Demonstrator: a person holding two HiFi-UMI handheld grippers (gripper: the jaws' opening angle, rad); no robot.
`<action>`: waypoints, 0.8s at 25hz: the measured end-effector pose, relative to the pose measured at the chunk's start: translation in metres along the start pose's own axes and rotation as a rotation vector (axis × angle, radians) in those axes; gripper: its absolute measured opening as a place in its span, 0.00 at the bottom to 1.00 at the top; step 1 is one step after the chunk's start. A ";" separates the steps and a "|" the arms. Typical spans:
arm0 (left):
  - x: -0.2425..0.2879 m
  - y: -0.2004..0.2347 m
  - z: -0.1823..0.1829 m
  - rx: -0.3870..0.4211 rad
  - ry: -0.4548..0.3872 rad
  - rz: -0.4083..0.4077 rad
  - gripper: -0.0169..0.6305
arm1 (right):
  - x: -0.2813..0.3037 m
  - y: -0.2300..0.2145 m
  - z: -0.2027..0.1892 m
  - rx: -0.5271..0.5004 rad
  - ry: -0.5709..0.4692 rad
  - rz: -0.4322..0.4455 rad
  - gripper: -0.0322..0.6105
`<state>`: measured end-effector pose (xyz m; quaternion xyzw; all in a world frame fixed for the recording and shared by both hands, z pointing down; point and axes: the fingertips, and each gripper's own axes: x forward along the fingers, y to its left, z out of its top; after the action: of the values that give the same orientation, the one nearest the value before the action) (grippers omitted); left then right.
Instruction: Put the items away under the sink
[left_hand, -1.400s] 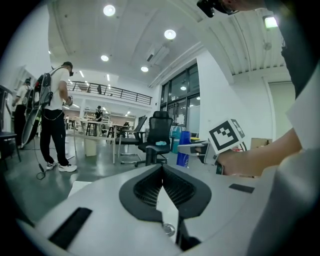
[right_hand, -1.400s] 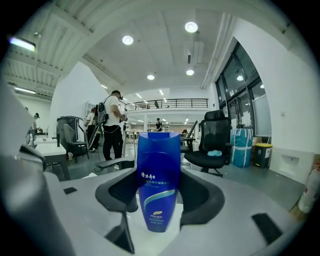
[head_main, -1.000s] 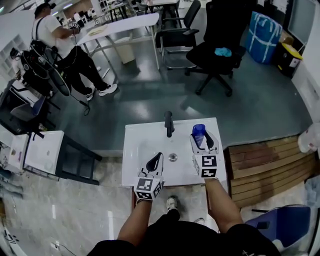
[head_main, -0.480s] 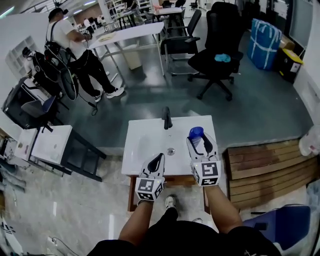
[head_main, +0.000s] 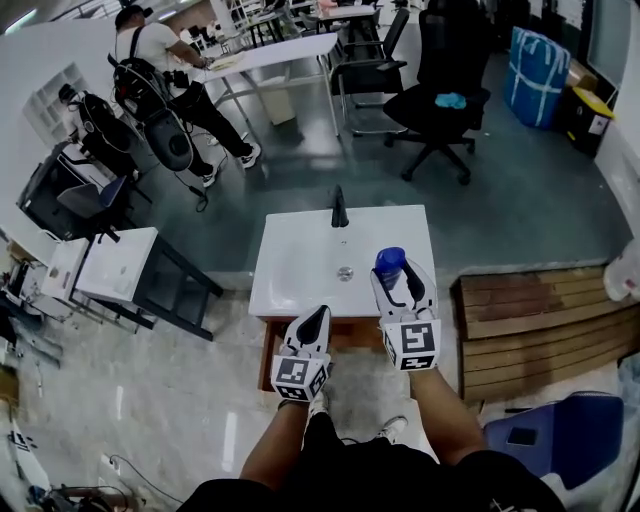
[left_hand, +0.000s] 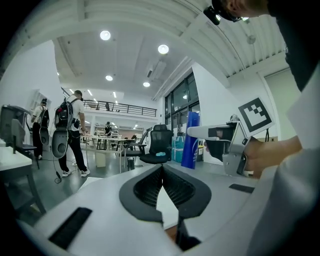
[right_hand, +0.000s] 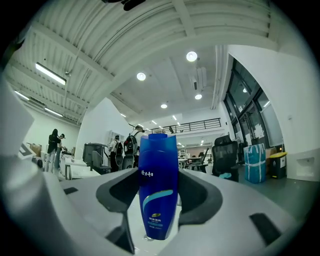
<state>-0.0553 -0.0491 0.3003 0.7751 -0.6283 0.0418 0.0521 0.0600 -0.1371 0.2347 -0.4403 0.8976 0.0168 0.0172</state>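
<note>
A blue bottle (right_hand: 158, 185) stands upright between the jaws of my right gripper (right_hand: 159, 200), which is shut on it. In the head view the blue bottle (head_main: 390, 264) and right gripper (head_main: 402, 283) hang over the front right of the white sink top (head_main: 300, 262). My left gripper (head_main: 314, 320) is at the sink's front edge, shut with nothing in it; in the left gripper view its jaws (left_hand: 161, 172) meet at the tips, and the blue bottle (left_hand: 190, 139) shows to the right. A black faucet (head_main: 339, 207) stands at the sink's back. The space under the sink is hidden.
A wooden pallet (head_main: 540, 320) lies right of the sink. A white table on a black frame (head_main: 120, 268) stands to the left. A black office chair (head_main: 445, 90) and a blue bag (head_main: 540, 65) are beyond. A person with a backpack (head_main: 160, 80) stands far left.
Both grippers have drawn back from over the basin toward the sink's front edge, the right one carrying the blue bottle. The view has backed away from the sink.
</note>
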 end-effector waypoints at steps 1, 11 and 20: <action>-0.004 0.000 -0.002 -0.004 -0.003 -0.002 0.05 | -0.004 0.004 0.001 0.001 -0.006 0.003 0.44; -0.020 0.043 -0.011 0.002 -0.004 0.001 0.05 | -0.012 0.049 0.001 -0.009 -0.036 -0.020 0.44; -0.037 0.077 -0.031 0.014 0.041 -0.050 0.05 | -0.013 0.088 -0.020 -0.026 -0.016 -0.076 0.44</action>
<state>-0.1386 -0.0247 0.3279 0.7898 -0.6073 0.0607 0.0605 -0.0020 -0.0745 0.2568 -0.4741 0.8797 0.0311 0.0193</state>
